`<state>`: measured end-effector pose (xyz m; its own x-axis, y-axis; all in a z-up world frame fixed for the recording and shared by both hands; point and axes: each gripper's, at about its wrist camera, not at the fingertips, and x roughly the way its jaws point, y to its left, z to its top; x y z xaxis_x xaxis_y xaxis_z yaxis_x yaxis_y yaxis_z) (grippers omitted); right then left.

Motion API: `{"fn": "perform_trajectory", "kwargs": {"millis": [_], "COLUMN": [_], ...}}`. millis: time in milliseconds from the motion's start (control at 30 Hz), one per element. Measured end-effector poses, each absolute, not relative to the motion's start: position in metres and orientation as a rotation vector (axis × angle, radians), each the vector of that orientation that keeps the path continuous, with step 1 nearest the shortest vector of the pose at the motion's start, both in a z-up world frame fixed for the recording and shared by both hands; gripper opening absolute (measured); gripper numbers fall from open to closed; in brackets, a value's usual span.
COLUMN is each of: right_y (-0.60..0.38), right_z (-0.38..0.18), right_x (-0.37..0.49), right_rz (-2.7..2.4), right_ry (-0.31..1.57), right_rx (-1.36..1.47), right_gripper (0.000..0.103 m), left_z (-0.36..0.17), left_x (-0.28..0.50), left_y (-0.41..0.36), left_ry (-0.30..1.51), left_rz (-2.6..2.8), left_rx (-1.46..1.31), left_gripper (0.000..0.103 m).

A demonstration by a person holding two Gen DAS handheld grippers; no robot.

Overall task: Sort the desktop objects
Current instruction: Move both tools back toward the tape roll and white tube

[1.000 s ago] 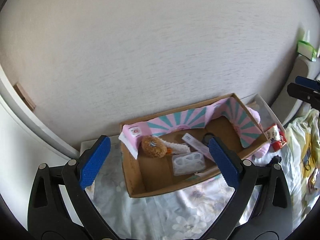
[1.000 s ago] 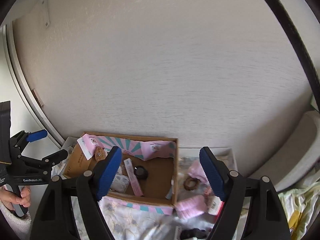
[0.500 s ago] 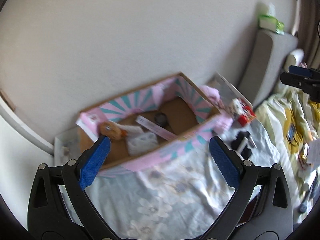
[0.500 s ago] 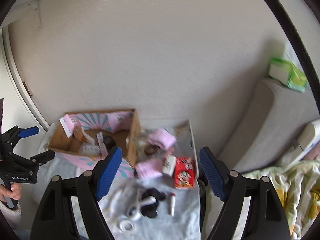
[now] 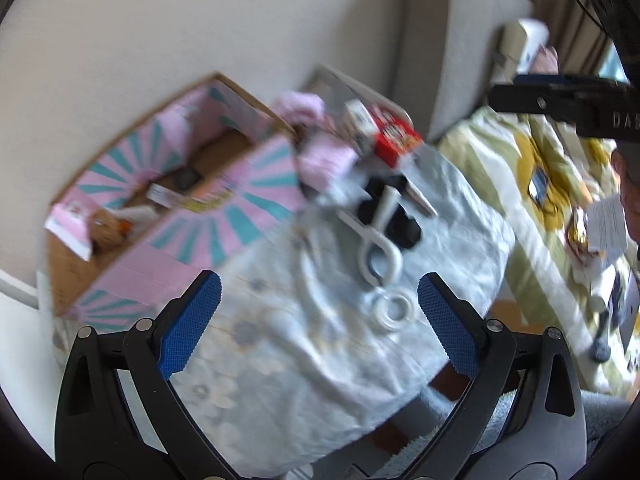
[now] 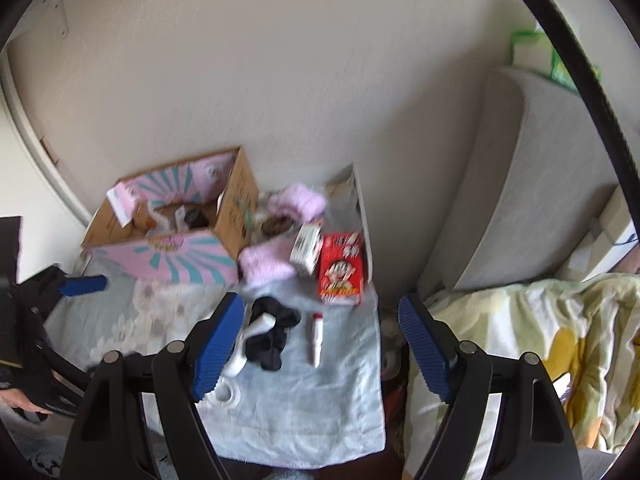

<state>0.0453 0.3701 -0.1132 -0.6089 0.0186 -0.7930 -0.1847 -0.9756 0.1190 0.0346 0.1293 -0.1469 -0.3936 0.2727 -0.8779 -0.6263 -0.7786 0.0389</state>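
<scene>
Table cloth (image 6: 332, 380) – soft pale fabric, wrinkled, faint floral print. Box (image 6: 236, 204) – matt brown cardboard, pink-teal printed paper lining. Pink socks (image 6: 266, 264) fuzzy. Red carton (image 6: 342, 268) glossy printed card. Gripper pads (image 5: 192, 320) – blue ribbed rubber-like; arms matt black plastic.

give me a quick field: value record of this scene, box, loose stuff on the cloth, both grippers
surface: small table under a pale floral cloth
box: open cardboard box with pink and teal pattern, at back left, already holding small items
loose items: red carton, lipstick, black fabric, pink fluffy cloth, white tape roll
left gripper: open, empty, above the cloth
right gripper: open, empty, above the lipstick area
</scene>
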Motion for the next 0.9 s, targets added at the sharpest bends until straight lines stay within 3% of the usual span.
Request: {"fn": "perform_trajectory", "kwargs": {"millis": [333, 500, 700, 900], "right_y": [0.364, 0.357, 0.363, 0.365], "right_z": [-0.161, -0.183, -0.198, -0.211], "right_x": [0.029, 0.025, 0.026, 0.022], "right_rz": [2.677, 2.643, 2.604, 2.607], "right_ry": [0.201, 0.127, 0.204, 0.198], "right_rx": [-1.503, -1.587, -1.656, -1.699], "right_gripper": [0.077, 0.073, 0.072, 0.059], "left_z": [-0.191, -0.216, -0.234, -0.239], "left_x": [0.054, 0.061, 0.063, 0.064], "left_y": [0.142, 0.150, 0.162, 0.169], "left_ry": [0.402, 0.438, 0.486, 0.502], "left_rz": [2.176, 2.180, 2.172, 2.189], "left_rx": [-1.292, -1.316, -1.341, -1.325], "left_gripper": [0.098, 0.098, 0.098, 0.098]}}
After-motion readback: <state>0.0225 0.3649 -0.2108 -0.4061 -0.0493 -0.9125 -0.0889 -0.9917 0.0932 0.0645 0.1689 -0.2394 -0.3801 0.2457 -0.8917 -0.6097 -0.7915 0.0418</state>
